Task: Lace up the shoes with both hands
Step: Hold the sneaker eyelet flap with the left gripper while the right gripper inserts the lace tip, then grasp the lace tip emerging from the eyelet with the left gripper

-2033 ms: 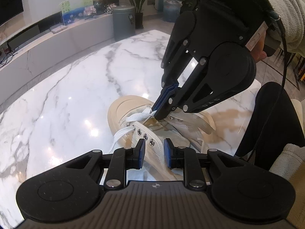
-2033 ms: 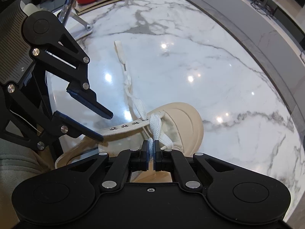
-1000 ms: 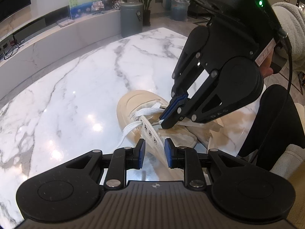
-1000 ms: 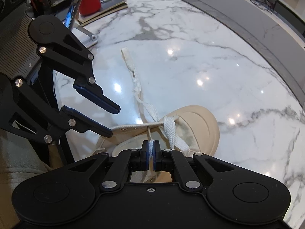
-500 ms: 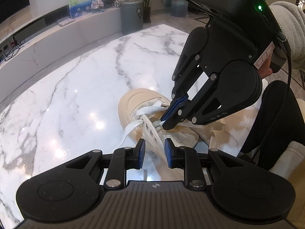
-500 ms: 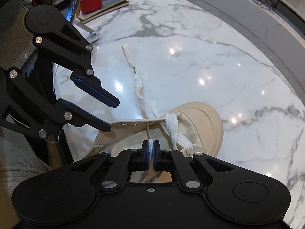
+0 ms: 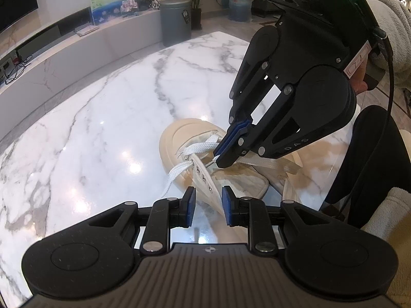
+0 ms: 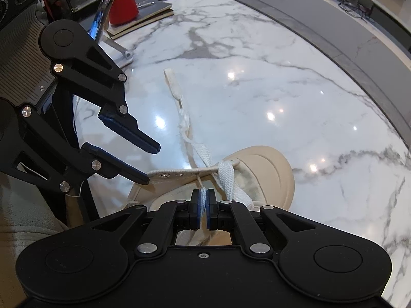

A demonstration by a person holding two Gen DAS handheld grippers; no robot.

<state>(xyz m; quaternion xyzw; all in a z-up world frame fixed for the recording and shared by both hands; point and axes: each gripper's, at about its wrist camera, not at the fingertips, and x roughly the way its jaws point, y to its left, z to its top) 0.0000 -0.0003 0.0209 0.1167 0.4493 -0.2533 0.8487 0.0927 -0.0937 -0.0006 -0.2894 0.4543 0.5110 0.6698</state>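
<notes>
Right gripper (image 8: 204, 202) clenched; white lace (image 8: 228, 179) pinched between blue pads, lower centre of frame. Left gripper (image 7: 206, 202) parted, nothing gripped; eyelet strip seen in gap, contact not determinable. Beige shoe (image 7: 185, 143) lying on marble table (image 7: 102, 128), frame centre, toe pointing away; lace threaded through front eyelets only.

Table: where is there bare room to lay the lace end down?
Bare marble lies beyond the shoe toe toward the grey rim. The far-left corner is crowded: red cup, boards. The lace trails between.
</notes>
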